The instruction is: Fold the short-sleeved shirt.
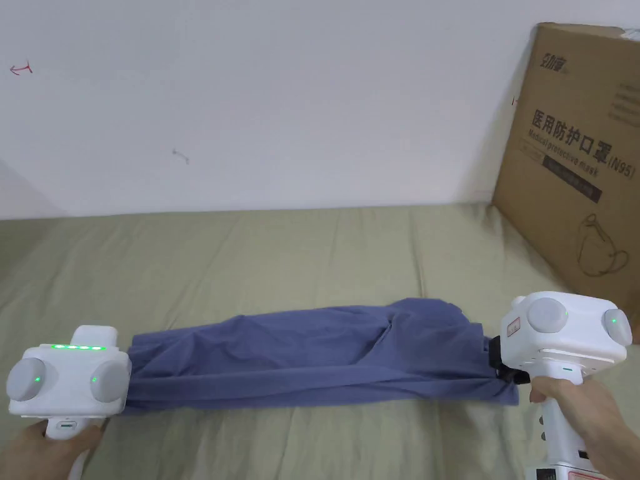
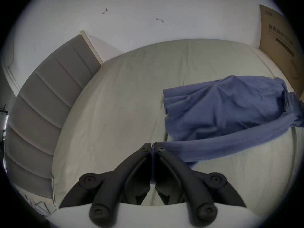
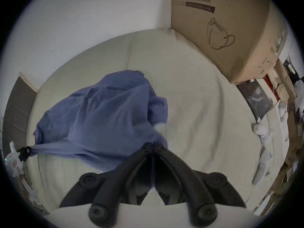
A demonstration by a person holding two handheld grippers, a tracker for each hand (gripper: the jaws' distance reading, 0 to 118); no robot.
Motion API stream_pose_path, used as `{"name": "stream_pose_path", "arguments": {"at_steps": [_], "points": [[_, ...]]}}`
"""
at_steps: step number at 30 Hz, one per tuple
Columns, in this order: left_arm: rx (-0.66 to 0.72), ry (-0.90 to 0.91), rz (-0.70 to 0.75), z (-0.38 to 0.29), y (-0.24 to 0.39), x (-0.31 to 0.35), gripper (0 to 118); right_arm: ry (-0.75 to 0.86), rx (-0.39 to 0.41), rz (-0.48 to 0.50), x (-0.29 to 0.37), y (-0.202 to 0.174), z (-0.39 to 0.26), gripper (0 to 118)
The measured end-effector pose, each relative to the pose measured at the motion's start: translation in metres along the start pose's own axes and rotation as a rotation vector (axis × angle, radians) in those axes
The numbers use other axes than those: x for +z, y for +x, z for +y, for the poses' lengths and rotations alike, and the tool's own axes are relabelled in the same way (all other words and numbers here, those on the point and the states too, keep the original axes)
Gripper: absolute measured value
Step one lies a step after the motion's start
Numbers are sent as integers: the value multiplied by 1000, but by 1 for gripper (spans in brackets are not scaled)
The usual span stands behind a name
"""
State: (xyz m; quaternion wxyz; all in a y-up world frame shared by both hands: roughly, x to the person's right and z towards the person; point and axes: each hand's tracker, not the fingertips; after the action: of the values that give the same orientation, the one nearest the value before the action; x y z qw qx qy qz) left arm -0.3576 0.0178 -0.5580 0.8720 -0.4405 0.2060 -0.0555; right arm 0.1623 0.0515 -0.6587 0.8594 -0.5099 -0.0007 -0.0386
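There, both the left gripper and right gripper clamped the blue short-sleeved shirt, stretched taut over the bed.

**Plain room, bed against the wall**

A bed under an olive-green sheet meets a bare white wall. A grey padded headboard stands at its left end; a large cardboard box stands at its right.

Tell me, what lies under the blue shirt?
Under the blue shirt lies the olive sheet. Both grippers pinch its near edge. Whatever the cloth covers cannot be seen.
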Motion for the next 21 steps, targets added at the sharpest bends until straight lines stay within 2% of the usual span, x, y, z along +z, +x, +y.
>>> {"name": "stream_pose_path", "arguments": {"at_steps": [4,7,11,14,17,21], "points": [[2,48,-35,-45,-20,57,1,28,1,14,47,12,-57,2],[-48,62,-2,-95,-33,98,2,26,-7,14,80,24,-113,2],[-34,44,-23,-172,-57,143,1,6,36,13,105,41,-187,2],[-12,5,-27,-226,-71,164,1,-11,28,24,123,54,-249,2],[-7,-3,-35,-272,-78,186,1,-39,12,23,136,69,-297,2],[-3,-19,-49,-317,-82,209,2,-25,-65,32,156,87,-350,2]]}}
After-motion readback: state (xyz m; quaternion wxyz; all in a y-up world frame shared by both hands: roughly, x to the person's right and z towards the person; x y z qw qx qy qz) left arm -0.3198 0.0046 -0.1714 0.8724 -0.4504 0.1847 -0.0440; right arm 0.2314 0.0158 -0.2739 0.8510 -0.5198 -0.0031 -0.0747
